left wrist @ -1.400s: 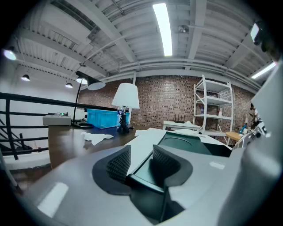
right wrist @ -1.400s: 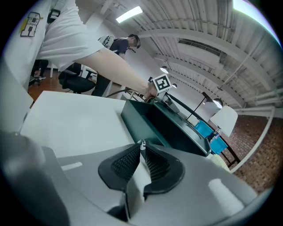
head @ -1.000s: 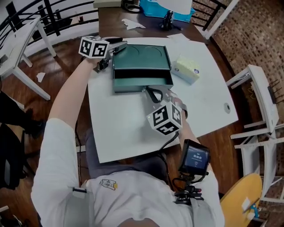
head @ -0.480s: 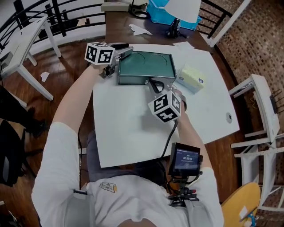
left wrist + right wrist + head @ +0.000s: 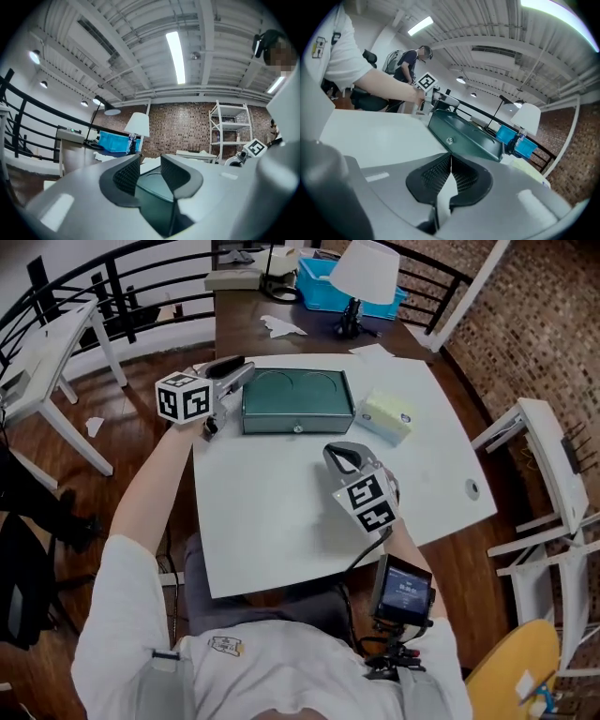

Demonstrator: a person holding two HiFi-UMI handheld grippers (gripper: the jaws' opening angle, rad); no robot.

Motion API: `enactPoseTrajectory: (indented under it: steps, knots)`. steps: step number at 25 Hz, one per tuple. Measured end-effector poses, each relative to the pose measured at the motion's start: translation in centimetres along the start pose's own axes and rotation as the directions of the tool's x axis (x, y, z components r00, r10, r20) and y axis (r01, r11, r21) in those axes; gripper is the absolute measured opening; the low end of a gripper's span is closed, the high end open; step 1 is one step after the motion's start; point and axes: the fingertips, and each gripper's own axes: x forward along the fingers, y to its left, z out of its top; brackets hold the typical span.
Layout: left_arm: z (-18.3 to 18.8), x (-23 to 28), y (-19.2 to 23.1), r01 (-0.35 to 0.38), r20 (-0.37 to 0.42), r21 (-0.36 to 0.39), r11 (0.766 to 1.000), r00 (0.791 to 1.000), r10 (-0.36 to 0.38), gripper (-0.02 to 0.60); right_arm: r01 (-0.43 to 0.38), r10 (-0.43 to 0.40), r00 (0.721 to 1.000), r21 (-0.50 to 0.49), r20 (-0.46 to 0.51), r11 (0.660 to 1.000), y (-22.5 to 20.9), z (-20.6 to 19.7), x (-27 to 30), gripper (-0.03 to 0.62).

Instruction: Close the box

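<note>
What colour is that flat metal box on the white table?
Dark green. The flat rectangular metal box shows it best in the head view.

Industrial loft workspace: brick wall and metal shelving ahead of the left gripper, strip light and beams above it.

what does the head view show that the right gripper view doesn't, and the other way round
Head view only: the screen unit at the person's waist and the white side table.
Right gripper view only: the right gripper with its fingers together and nothing between them, a ceiling light, and a person with a backpack in the background.
Both: the closed green box, the left gripper by it, the white lamp.
</note>
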Motion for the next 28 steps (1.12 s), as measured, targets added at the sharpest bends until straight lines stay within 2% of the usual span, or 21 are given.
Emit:
enactPoseTrajectory:
  steps: [1, 3, 5, 8, 11, 13, 15, 20, 28]
  knots:
    - [0.5, -1.7, -1.8, 0.011, 0.027, 0.005, 1.000, 1.000, -0.011, 0.132, -0.004, 0.004, 1.000, 0.047, 0.007, 0.999, 0.3, -0.9, -1.6, 0.002]
    - [0.9, -5.1, -7.2, 0.086, 0.053, 0.012, 0.996, 0.995, -0.086, 0.088, -0.026, 0.022, 0.999, 0.153, 0.029, 0.988, 0.9, -2.6, -4.7, 0.002]
    - [0.2, -8.1, -13.2, 0.181, 0.039, -0.015, 0.983, 0.983, -0.180, -0.002, -0.068, 0.049, 0.996, 0.259, 0.079, 0.964, 1.5, -3.4, -7.3, 0.000]
    - [-3.1, -10.7, -20.7, 0.277, -0.016, -0.110, 0.955, 0.960, -0.280, -0.002, -0.129, 0.070, 0.982, 0.353, 0.175, 0.927, 2.0, -3.8, -9.9, 0.000]
    - [-6.7, -11.0, -25.0, 0.329, -0.082, -0.120, 0.937, 0.937, -0.339, -0.002, -0.181, 0.078, 0.967, 0.438, 0.243, 0.880, 1.9, -4.2, -10.9, -0.002]
    - [-8.3, -10.8, -25.9, 0.330, -0.123, -0.110, 0.938, 0.931, -0.342, -0.002, -0.196, 0.076, 0.963, 0.472, 0.260, 0.859, 1.8, -4.5, -11.0, -0.002]
    - [-9.0, -10.7, -26.0, 0.323, -0.152, -0.079, 0.943, 0.931, -0.331, -0.002, -0.201, 0.078, 0.961, 0.472, 0.267, 0.858, 1.9, -4.5, -11.0, -0.002]
    - [-10.2, -10.3, -27.3, 0.332, -0.226, 0.086, 0.939, 0.925, -0.306, -0.002, -0.189, 0.054, 0.956, 0.466, 0.289, 0.864, 1.4, -4.1, -11.1, -0.002]
    - [-10.0, -10.4, -27.7, 0.334, -0.216, 0.099, 0.937, 0.927, -0.308, -0.002, -0.187, 0.048, 0.954, 0.464, 0.295, 0.866, 1.3, -3.9, -11.5, -0.002]
